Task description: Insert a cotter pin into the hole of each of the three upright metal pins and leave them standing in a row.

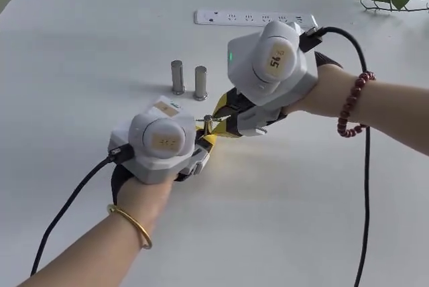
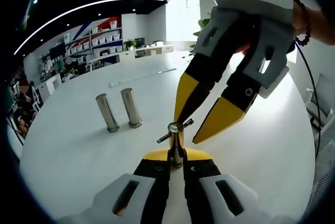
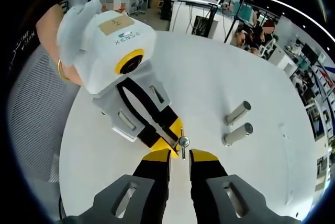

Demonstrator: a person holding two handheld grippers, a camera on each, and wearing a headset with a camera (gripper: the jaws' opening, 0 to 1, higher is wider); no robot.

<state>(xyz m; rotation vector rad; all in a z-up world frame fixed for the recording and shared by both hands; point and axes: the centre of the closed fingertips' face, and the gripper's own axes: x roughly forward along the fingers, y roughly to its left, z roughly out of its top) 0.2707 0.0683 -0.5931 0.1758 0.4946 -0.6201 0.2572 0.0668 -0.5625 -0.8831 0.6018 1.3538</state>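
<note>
left gripper [image 2: 177, 160] clamps upright pin [image 2: 176, 136]; right gripper [image 2: 186, 131] jaws part-open, one tip beside cotter pin [image 2: 163, 139].

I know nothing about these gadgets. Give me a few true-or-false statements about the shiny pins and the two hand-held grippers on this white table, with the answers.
1. Two free metal pins stand upright on the table. True.
2. The left gripper is shut on a third metal pin. True.
3. The right gripper has its fingers pressed together. False: they stand apart, beside the cotter pin.
4. The third metal pin has nothing through it. False: the cotter pin sits crosswise through its top.
5. A power strip lies beyond the pins. True.
</note>
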